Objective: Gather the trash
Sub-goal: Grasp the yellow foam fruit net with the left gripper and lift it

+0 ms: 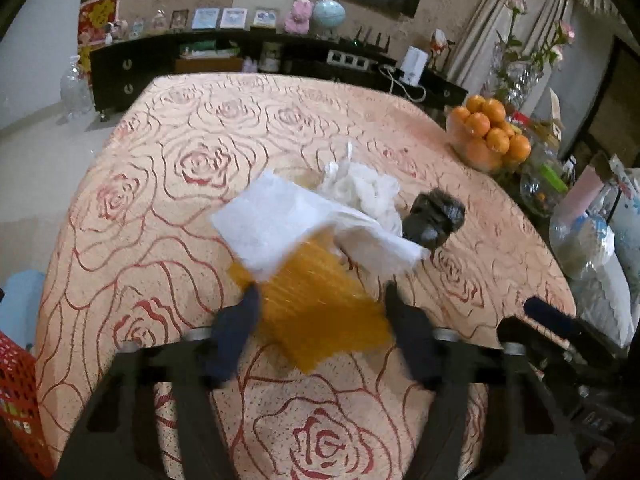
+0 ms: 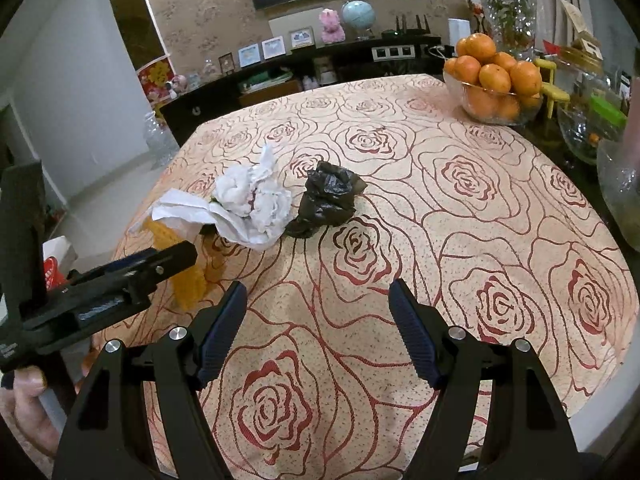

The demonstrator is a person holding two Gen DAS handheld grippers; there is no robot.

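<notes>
Trash sits in one cluster left of centre on the rose-pattern tablecloth (image 2: 460,200): yellow wrapper (image 1: 320,304) nearest, white tissue sheet (image 1: 276,216) draped over its far end, crumpled white paper wad (image 1: 360,188) behind that, black crumpled bag (image 2: 326,200) to the right of the wad.

Key relation: yellow wrapper lies right between the left gripper (image 1: 320,296) fingers, long axis running near-right to far-left, diagonal to the jaw line. Jaws wide, straddling it, not closed on anything. Left arm is clearly the nearer one.

Right gripper (image 2: 316,296) hangs over bare cloth, jaws wide and empty, with the black bag straight ahead and slightly left, well apart. That looks like its natural target.

Hard to make out:
- Left view is motion-blurred, so I cannot tell whether the fingertips touch the wrapper or the cloth.
- Tissue hides the wrapper's far end; in the right view the left gripper body covers part of it.
- Whether wad and tissue are one piece is unclear.
- No bin visible for certain; red mesh basket (image 1: 16,392) at far left edge is cut off.

Orange bowl (image 2: 496,92) at far right is not in the way.
</notes>
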